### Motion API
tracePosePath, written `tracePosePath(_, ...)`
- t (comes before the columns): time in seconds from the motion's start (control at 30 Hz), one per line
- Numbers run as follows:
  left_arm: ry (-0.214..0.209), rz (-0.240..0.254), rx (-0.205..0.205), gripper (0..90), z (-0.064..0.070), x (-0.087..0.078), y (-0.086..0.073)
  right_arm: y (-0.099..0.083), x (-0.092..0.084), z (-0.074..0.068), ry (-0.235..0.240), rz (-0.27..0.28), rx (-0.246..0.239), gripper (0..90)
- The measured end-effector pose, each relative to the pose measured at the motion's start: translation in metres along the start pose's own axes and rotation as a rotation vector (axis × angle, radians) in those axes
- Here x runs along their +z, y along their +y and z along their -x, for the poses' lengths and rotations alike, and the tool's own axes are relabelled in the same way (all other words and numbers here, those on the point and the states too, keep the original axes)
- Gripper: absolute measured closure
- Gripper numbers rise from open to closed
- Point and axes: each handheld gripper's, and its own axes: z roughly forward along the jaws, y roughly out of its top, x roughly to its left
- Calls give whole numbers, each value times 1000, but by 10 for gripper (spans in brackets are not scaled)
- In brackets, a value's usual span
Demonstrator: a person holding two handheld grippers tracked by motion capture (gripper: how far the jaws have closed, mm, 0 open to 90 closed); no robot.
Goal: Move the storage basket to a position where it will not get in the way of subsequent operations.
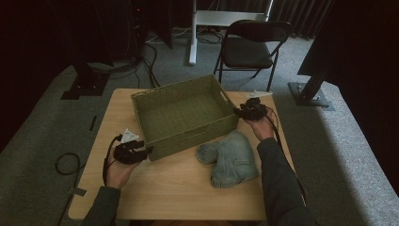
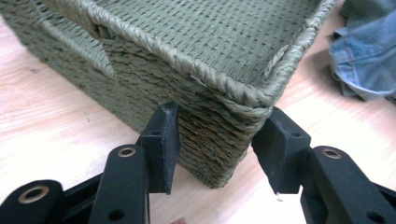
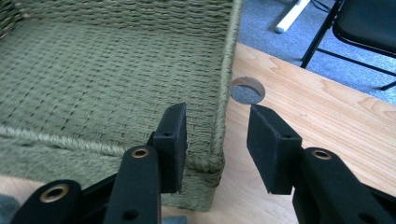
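A green woven basket stands empty in the middle of the wooden table. My left gripper is at the basket's near left corner. In the left gripper view that gripper has its jaws on either side of the basket corner, and the pads press on the weave. My right gripper is at the basket's right side. In the right gripper view it is open, astride the side wall of the basket with a gap at the outer pad. A folded piece of blue denim lies on the table in front of the basket.
A black folding chair stands on the carpet behind the table. The tabletop has a round cable hole just right of the basket. The denim lies close to the basket's front wall. Dark stands and cables are at the back left.
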Motion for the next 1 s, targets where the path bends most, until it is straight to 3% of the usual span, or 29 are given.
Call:
tracePosePath(0.23, 13, -3, -3, 542, -10, 8, 8, -4, -4, 0, 53, 9, -9, 502)
tracePosePath(0.63, 40, 0, -38, 590, -28, 29, 29, -12, -16, 5, 88, 31, -2, 400)
tracePosePath(0.73, 43, 1, -37, 594, -30, 35, 34, -16, -18, 5, 101, 16, -31, 369)
tracePosePath(0.87, 53, -6, -22, 608, -33, 43, 42, -21, -15, 3, 81, -14, -61, 374)
tracePosePath(1.0, 59, -3, -29, 619, -37, 50, 49, -23, -11, 3, 57, -18, -54, 399)
